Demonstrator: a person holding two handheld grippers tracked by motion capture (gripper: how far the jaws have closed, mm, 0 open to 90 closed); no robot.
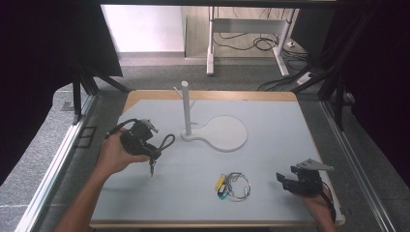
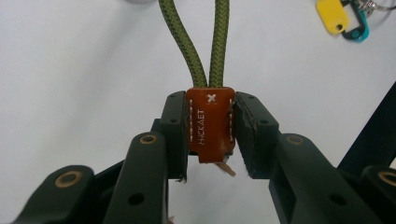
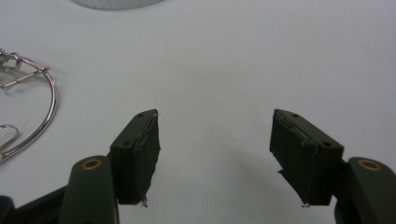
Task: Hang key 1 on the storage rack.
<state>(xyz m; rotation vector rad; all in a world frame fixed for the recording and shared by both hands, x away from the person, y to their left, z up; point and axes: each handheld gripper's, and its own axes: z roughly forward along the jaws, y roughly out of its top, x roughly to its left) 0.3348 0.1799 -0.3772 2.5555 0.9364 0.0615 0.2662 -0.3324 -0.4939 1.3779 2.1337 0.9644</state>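
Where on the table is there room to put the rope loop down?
Bare patches: the near-left table in front of the left gripper, and the far-right part between the white stand and the right edge. It is crowded near the front middle, where the key ring lies beside the open right gripper.

Open tabletop mid-table — obstacles: stand [image 1: 186, 108] (upright), key ring [image 1: 233, 186]

We are holding a lanyard [image 2: 210, 46]: a doubled olive-green braided cord whose two strands are running side by side into an orange-brown leather tab [image 2: 210, 122] with white stitching, a small white cross and stamped lettering. The tab is standing upright, pinched between the left gripper's [image 2: 211, 128] jaws, above the white table [image 1: 270, 154].
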